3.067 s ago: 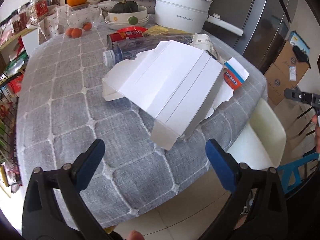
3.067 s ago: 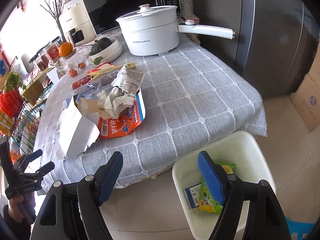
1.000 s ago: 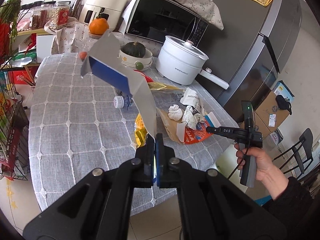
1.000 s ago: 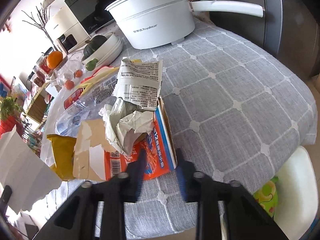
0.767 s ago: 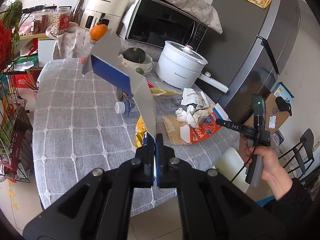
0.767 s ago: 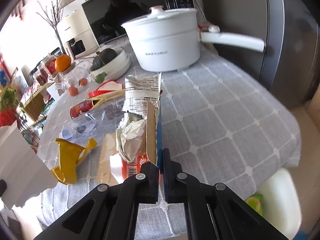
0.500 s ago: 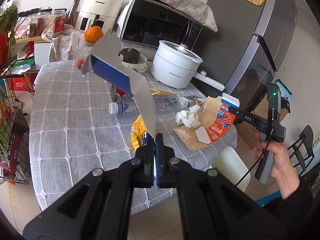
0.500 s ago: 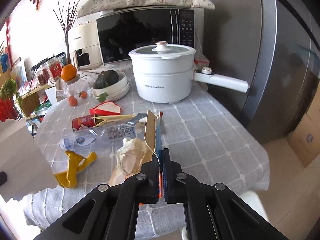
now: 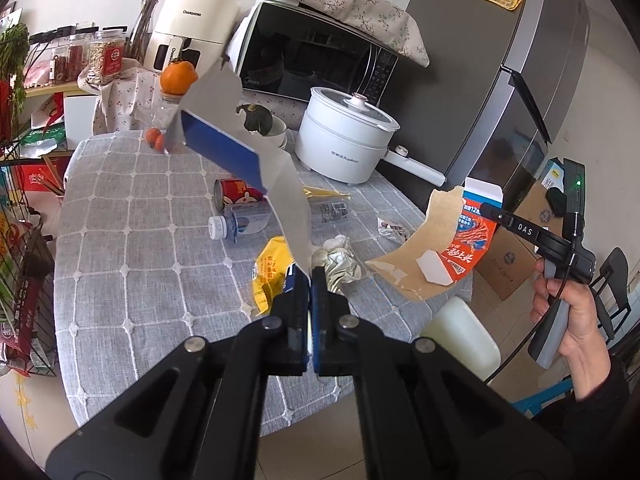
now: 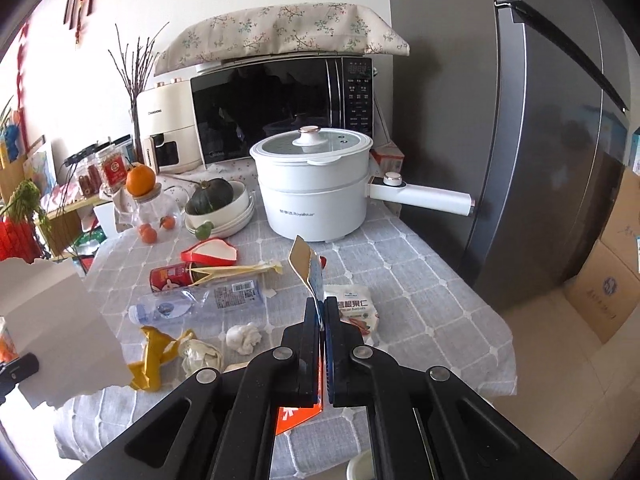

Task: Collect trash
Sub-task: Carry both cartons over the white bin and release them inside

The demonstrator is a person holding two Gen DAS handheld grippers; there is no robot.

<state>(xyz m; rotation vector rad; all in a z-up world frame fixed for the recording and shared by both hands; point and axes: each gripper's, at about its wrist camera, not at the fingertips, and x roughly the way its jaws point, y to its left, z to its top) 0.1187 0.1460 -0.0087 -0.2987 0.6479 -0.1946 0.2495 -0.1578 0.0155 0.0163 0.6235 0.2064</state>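
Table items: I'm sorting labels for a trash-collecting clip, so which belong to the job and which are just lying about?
Job:
left gripper holding torn white box
right gripper holding orange carton
plastic bottle
red can
yellow wrapper
white bin

Lying about:
white pot
microwave
orange

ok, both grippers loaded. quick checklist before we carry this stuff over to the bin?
1. Left gripper shut on the white and blue flattened box: ok, box held clear above the table.
2. Right gripper shut on the orange carton: ok, pinched at its edge.
3. Orange carton fully off the table: ok in the left wrist view.
4. White bin location: ok, beside the table edge below the carton.
5. Room inside the bin: cannot tell, interior hidden.
6. Loose trash hanging from either piece: ok; crumpled paper and yellow wrapper lie on the table.
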